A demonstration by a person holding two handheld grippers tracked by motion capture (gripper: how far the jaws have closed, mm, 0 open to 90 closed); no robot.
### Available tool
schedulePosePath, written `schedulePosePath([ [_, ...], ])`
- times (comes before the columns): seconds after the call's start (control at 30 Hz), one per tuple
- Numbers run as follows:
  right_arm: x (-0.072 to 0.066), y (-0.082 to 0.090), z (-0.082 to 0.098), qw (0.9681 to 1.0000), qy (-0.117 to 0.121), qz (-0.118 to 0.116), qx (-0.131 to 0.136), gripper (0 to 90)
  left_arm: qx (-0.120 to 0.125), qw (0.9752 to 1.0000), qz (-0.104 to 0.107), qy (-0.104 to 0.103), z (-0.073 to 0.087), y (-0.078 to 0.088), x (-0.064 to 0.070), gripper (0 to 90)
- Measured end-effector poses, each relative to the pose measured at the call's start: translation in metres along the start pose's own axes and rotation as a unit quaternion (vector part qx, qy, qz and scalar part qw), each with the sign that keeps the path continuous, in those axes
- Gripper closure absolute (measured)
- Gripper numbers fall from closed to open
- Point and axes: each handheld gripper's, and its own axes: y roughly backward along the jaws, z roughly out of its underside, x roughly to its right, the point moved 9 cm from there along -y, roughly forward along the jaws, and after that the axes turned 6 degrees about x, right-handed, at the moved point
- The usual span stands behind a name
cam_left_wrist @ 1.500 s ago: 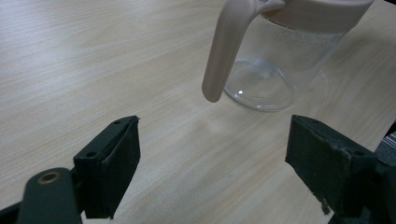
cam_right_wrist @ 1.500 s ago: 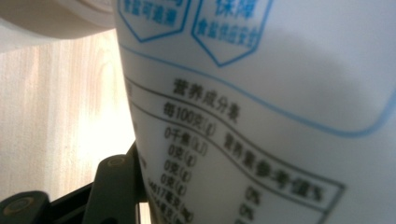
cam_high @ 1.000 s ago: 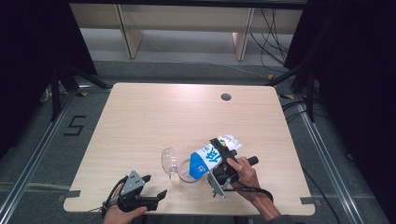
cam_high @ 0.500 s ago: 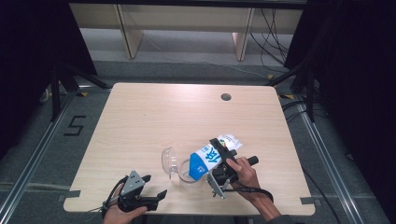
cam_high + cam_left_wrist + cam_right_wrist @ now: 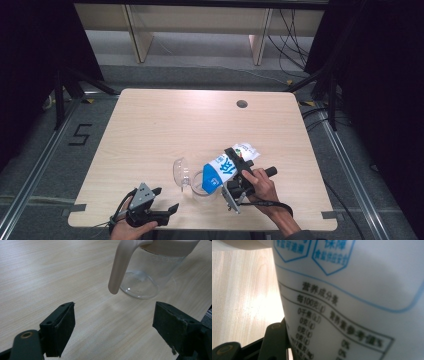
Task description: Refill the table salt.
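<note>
High view: the right gripper (image 5: 235,167) pinches a blue-and-white bag (image 5: 225,170), jaws across its middle; the bag's long axis runs slantwise, its white end (image 5: 246,150) up and to the right, its blue end (image 5: 210,181) tipped down over the mouth of a clear jug (image 5: 197,182); the jug stands on the table (image 5: 200,125), just left of the right hand (image 5: 260,185), with a clear lid (image 5: 179,172) beside it on the left; the left gripper (image 5: 167,200) sits near the table's front edge, left of the jug and apart from it, holding nothing; so the right hand is much the nearer to the jug, and the pour, as I judge it, turns on the bag's low blue end staying over the jug's opening.

Left gripper view: the jaws stand spread wide with bare tabletop between them; the jug (image 5: 147,277) lies ahead and a little right, its beige handle (image 5: 120,267) hanging down toward the camera; nothing touches the pads.

Right gripper view: the bag (image 5: 352,297) presses close against the lens, printed panel blurred; one black jaw lies against its lower left side; the far jaw is hidden behind the bag; pale table (image 5: 242,290) shows at left.
</note>
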Motion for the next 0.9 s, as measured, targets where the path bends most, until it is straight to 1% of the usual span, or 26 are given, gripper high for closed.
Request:
schedulePosePath([
  [0.03,-0.0037,0.0012,0.0014,0.9996,-0.026,0.003,-0.007,47.4,0.000,1.0000,0.000,0.000,0.0000,0.0000,0.0000,17.5],
  [0.07,-0.0037,0.0012,0.0014,0.9996,-0.026,0.003,-0.007,47.4,0.001,1.0000,0.001,0.000,-0.0002,-0.0001,0.0002,17.5],
  [0.2,-0.0009,0.0005,0.0005,0.9999,-0.011,0.004,-0.001,47.9,0.000,1.0000,0.000,0.000,0.0000,0.0000,0.0001,17.6],
  [0.23,-0.0024,0.0011,0.0012,0.9998,-0.021,0.002,-0.007,48.0,0.000,1.0000,0.000,0.000,0.0000,0.0001,0.0001,17.6],
  [0.3,-0.0050,0.0025,0.0029,0.9993,-0.035,0.004,-0.016,48.1,-0.001,1.0000,-0.001,-0.001,0.0001,0.0004,-0.0002,17.6],
  [0.37,-0.0034,0.0021,0.0027,0.9996,-0.026,0.006,-0.014,48.1,0.000,1.0000,0.000,0.000,0.0000,0.0000,0.0000,17.6],
  [0.4,-0.0032,0.0022,0.0028,0.9995,-0.025,0.006,-0.015,48.1,-0.001,1.0000,0.000,-0.001,0.0002,0.0003,0.0002,17.6],
  [0.43,-0.0020,0.0019,0.0022,0.9997,-0.020,0.006,-0.012,48.3,0.000,1.0000,0.002,-0.009,-0.0004,0.0002,-0.0006,17.6],
  [0.47,-0.0020,0.0019,0.0022,0.9997,-0.020,0.006,-0.012,48.3,-0.001,1.0000,0.002,-0.009,-0.0003,0.0002,-0.0005,17.6],
  [0.5,-0.0017,0.0020,0.0022,0.9997,-0.019,0.006,-0.013,48.3,-0.001,1.0000,0.000,-0.002,0.0001,0.0003,0.0001,17.6],
  [0.53,-0.0004,0.0013,0.0017,0.9999,-0.011,0.009,-0.007,48.4,0.000,1.0000,0.000,-0.001,0.0000,-0.0001,0.0000,17.6],
  [0.57,0.0000,0.0011,0.0013,0.9999,-0.010,0.011,-0.005,48.4,0.000,1.0000,0.000,0.000,0.0000,0.0000,0.0001,17.6],
  [0.6,0.0048,0.0005,-0.0007,0.9998,0.019,0.012,0.001,48.5,0.000,1.0000,0.000,0.000,0.0000,0.0000,0.0000,17.6],
  [0.63,0.0048,0.0000,-0.0014,0.9997,0.020,0.013,0.005,48.5,0.000,1.0000,0.000,0.000,0.0000,0.0000,0.0000,17.6],
  [0.67,-0.0020,0.0022,0.0008,0.9998,-0.011,0.007,-0.012,48.7,0.000,1.0000,0.000,0.000,0.0000,0.0000,0.0000,17.6],
  [0.7,-0.0019,0.0020,0.0004,0.9999,-0.008,0.004,-0.009,48.8,0.000,1.0000,0.000,0.000,0.0000,0.0000,0.0000,17.6],
  [0.73,-0.0019,0.0020,0.0004,0.9999,-0.008,0.004,-0.009,48.8,-0.001,1.0000,0.001,-0.007,-0.0002,0.0004,-0.0004,17.6],
  [0.77,-0.0022,0.0022,0.0004,0.9999,-0.008,0.004,-0.011,48.9,-0.002,1.0000,0.002,-0.009,-0.0002,0.0005,-0.0006,17.6],
  [0.8,-0.0004,0.0019,-0.0001,0.9999,0.002,0.006,-0.011,49.0,-0.002,1.0000,0.000,-0.003,0.0001,0.0005,-0.0002,17.6],
  [0.83,0.0005,0.0007,-0.0009,1.0000,0.005,0.007,-0.004,49.0,0.000,1.0000,0.000,0.000,-0.0001,0.0000,0.0000,17.7],
  [0.9,-0.0002,0.0008,-0.0003,1.0000,0.001,0.007,-0.006,49.0,0.000,1.0000,0.000,0.000,-0.0001,0.0000,0.0001,17.6],
])
